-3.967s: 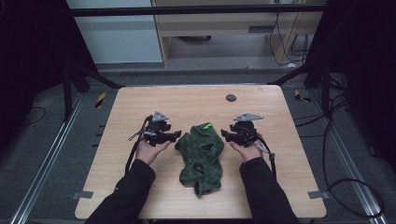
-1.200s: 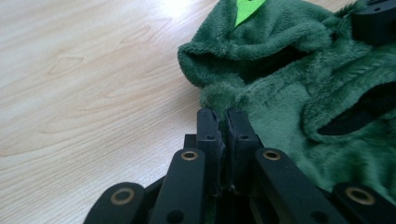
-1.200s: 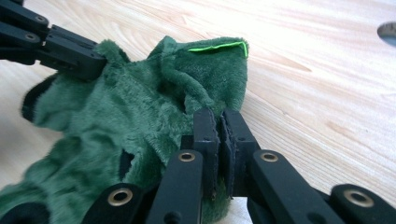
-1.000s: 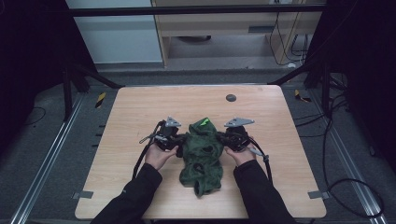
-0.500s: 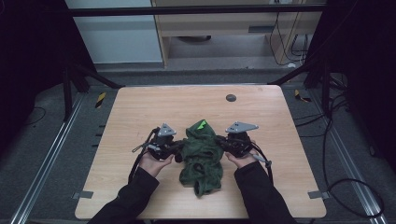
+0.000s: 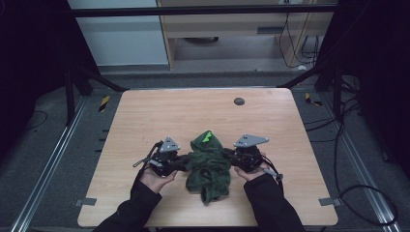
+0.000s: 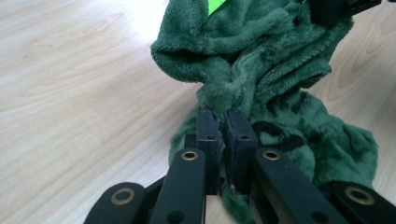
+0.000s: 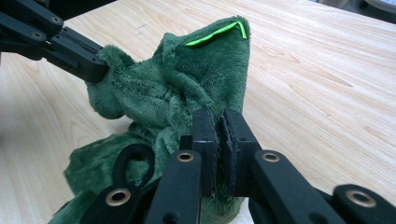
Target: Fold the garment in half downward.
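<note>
A dark green fleece garment [image 6: 209, 164] with a bright green trim at its top lies crumpled near the front middle of the wooden table [image 6: 193, 111]. My left gripper [image 6: 181, 162] is shut on its left side, pinching a bunched fold [image 7: 219, 100] of the fleece. On the other side my right gripper [image 6: 231, 158] is shut on the garment's right edge [image 8: 219, 105]. The fleece [image 8: 177, 88] between the two grippers stands lifted into a peak. Each hand holds its gripper low over the table.
A small dark round disc [image 6: 239, 101] sits near the table's far edge. Cables trail from both grippers. Beyond the table are a dark floor, metal frame legs and a cabinet.
Both grippers have come toward the near edge of the table with the garment's sides held. The garment's upper part has bunched up and risen between them.
</note>
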